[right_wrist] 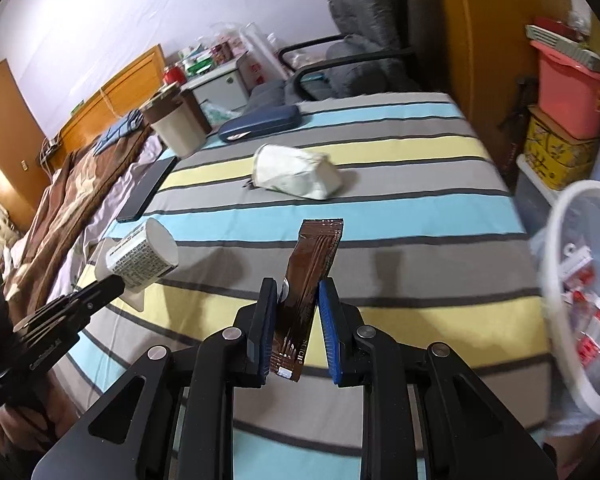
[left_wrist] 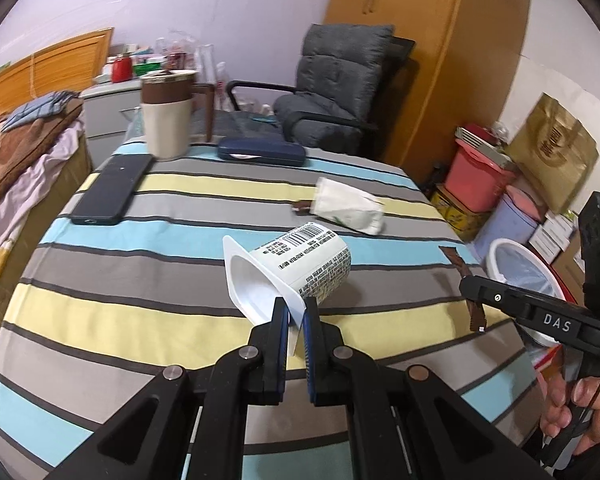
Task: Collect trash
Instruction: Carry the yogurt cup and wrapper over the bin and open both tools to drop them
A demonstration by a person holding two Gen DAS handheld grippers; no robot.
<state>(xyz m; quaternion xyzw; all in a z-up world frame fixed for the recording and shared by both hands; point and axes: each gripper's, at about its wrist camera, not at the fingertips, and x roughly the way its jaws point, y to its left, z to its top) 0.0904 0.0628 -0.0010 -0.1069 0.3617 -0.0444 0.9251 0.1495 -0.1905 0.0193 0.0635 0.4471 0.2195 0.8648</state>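
Observation:
My left gripper (left_wrist: 296, 306) is shut on the rim of an empty white yogurt cup (left_wrist: 296, 262) and holds it above the striped table (left_wrist: 140, 280); the cup also shows in the right wrist view (right_wrist: 142, 258). My right gripper (right_wrist: 298, 288) is shut on a brown stick sachet (right_wrist: 308, 280) and holds it upright above the table; it also shows in the left wrist view (left_wrist: 474, 308). A crumpled white paper cup (left_wrist: 350, 206) lies on its side farther back, also in the right wrist view (right_wrist: 296, 174). A white trash bin (right_wrist: 580, 280) with a clear liner and some trash stands at the table's right edge.
A dark phone (left_wrist: 112, 188), a beige and brown jug (left_wrist: 168, 116) and a blue case (left_wrist: 260, 151) sit at the table's far left. A grey armchair (left_wrist: 336, 92) stands behind. Pink and patterned boxes (left_wrist: 480, 180) are stacked right. A bed (left_wrist: 16, 152) lies left.

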